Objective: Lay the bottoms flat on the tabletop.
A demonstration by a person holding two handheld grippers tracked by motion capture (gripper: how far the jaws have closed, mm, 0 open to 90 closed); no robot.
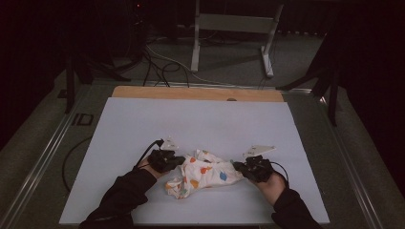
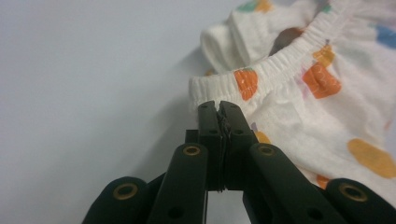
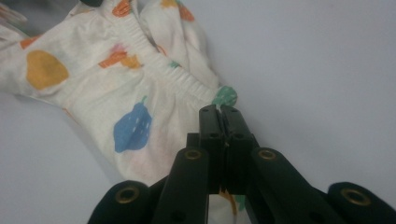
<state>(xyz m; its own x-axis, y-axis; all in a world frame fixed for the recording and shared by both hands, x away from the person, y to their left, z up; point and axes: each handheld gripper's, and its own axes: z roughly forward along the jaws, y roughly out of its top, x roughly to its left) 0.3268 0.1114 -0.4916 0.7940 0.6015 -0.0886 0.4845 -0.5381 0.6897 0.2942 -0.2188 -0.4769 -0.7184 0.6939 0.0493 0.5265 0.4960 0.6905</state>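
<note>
A small cream garment (image 1: 205, 174) printed with coloured fruit lies crumpled on the white table cover (image 1: 191, 119), near the front. My left gripper (image 1: 180, 161) is at the garment's left end. In the left gripper view its jaws (image 2: 218, 105) are pressed together on the elastic waistband hem of the garment (image 2: 299, 107). My right gripper (image 1: 236, 166) is at the right end. In the right gripper view its jaws (image 3: 218, 109) are closed on the waistband edge of the garment (image 3: 107, 93), beside a green print. The garment sags between the two grippers.
A bare wooden strip (image 1: 196, 93) runs along the table's far edge. Beyond it stand a grey metal frame (image 1: 229, 28) and loose cables (image 1: 162, 67) on the floor. Dark stands flank both sides. A cable (image 1: 71, 157) loops off the left edge.
</note>
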